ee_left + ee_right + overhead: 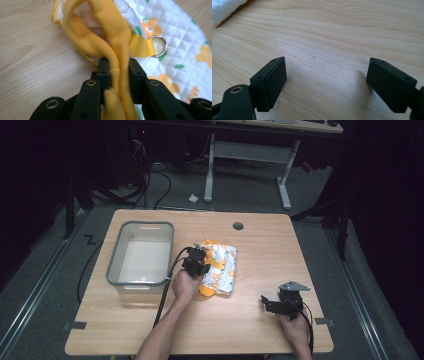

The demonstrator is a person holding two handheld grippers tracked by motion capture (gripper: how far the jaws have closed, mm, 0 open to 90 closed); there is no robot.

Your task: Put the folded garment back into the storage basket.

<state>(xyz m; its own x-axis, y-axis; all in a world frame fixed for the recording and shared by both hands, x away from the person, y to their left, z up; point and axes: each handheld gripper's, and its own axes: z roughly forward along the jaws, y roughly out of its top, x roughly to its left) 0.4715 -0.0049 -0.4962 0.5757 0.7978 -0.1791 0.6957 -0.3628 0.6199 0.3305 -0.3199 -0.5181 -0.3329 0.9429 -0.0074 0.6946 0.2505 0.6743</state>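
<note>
A quilted white cloth item with orange flowers and a yellow ribbed trim point(220, 266) lies at the table's middle. My left gripper point(200, 265) is over its left edge. In the left gripper view the gripper point(118, 66) is shut on the yellow ribbed trim point(110, 42), which bunches between the two pads. A yellow strap with a metal ring point(158, 46) lies just right of the jaws. My right gripper point(267, 304) rests near the table's front right, jaws wide open over bare wood point(327, 70), with a white corner of the cloth point(224, 10) far off.
A grey-rimmed white tub point(141, 256) stands left of the cloth, close to my left hand. A round cable hole point(238, 226) is in the tabletop at the back. Bare wood point(265, 255) spreads to the right of the cloth.
</note>
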